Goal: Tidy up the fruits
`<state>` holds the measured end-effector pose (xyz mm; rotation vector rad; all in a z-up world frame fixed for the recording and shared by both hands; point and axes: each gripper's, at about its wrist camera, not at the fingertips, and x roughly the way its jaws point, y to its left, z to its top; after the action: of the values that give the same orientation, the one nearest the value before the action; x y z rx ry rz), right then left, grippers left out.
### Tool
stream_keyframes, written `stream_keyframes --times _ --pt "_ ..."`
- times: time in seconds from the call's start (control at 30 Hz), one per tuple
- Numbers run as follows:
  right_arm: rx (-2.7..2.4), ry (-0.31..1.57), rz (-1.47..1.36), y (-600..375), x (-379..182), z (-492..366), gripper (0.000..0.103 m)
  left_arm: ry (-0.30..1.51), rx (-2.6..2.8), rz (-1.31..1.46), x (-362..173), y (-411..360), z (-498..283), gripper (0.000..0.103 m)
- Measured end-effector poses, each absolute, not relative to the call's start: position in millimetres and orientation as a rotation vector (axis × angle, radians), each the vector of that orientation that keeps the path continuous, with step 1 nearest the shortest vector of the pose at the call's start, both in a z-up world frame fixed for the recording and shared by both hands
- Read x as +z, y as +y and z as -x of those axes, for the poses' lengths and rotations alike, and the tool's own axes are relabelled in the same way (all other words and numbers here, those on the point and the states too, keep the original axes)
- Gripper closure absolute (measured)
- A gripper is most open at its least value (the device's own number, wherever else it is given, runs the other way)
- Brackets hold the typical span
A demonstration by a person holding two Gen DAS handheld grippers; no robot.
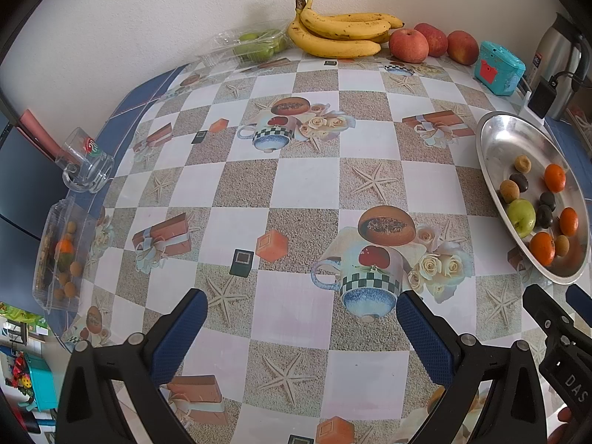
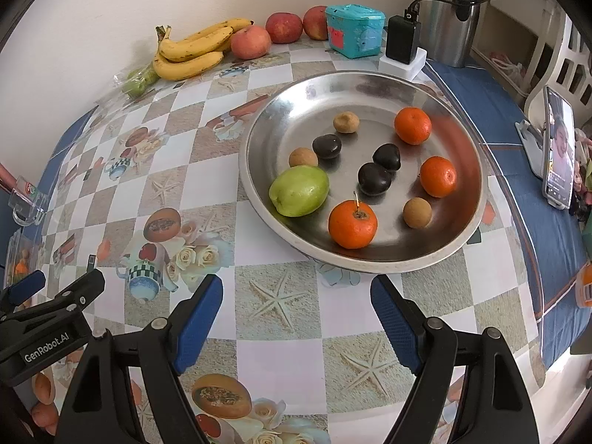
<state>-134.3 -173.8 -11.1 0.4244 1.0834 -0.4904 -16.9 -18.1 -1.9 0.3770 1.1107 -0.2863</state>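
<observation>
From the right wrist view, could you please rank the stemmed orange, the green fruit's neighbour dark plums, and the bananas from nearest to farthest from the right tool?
1. Stemmed orange, plate's near edge.
2. Dark plums, plate's middle.
3. Bananas, far-left by the wall.

The right tool is open and empty.

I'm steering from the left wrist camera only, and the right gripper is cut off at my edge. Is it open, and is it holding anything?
Observer: The right gripper is open and empty, just short of the steel plate at its near rim.
Operator: Is anything past the plate's right side? My view ends there.
Observer: Yes, a phone is propped upright to the plate's right, with its screen lit.
Operator: Does the nearest tangerine have a stem?
Observer: Yes, the nearest tangerine has a short stem sticking up.
</observation>
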Motion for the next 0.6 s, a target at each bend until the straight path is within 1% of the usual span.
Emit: stream_keyframes --times 0.6 --pt "-0.539 1.102 -0.461 -182.9 -15.4 138.5 0.020 1.112 -0.289 -0.378 -0.9 -17.6 17.6 0.000"
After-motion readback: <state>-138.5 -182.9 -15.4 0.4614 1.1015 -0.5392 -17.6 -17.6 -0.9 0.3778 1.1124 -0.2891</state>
